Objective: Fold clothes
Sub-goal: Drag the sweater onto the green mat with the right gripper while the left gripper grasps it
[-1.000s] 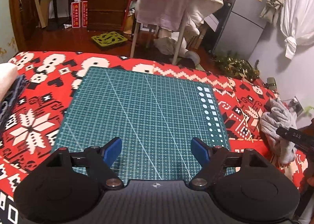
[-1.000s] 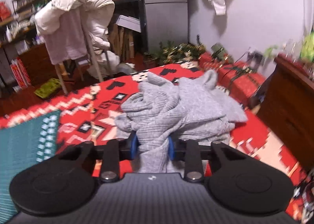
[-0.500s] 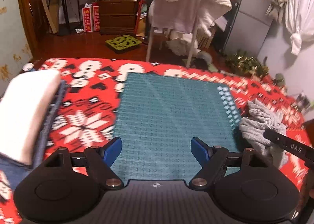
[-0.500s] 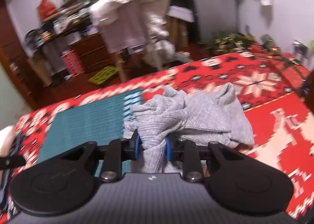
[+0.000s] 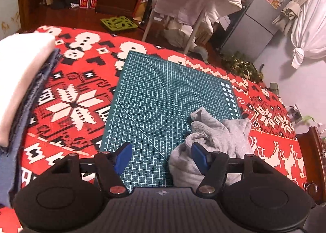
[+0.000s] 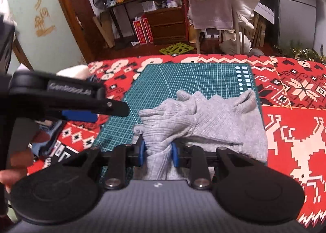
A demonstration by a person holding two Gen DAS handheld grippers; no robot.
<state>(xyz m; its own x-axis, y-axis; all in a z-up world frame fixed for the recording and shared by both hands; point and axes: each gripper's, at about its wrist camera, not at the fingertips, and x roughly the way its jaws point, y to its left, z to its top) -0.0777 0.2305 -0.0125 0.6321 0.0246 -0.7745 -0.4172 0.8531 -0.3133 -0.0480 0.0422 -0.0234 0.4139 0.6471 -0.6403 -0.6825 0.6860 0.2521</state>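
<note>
We've got the right gripper [image 6: 158, 152] pinched on the bunched grey sweater [image 6: 205, 118], left gripper [image 5: 161, 156] empty and closing, so spread it flat on the green mat [image 5: 163, 98] before folding.

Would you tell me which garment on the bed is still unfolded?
The grey knit garment, bunched on the green cutting mat in the right gripper; the white-topped stack is already folded.

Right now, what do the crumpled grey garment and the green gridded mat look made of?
Crumpled grey garment: soft ribbed knit, probably cotton or a blend; fine ribs, limp folds, matte. Green gridded mat: likely vinyl or rubber cutting mat; flat, printed white grid, slight sheen.
</note>
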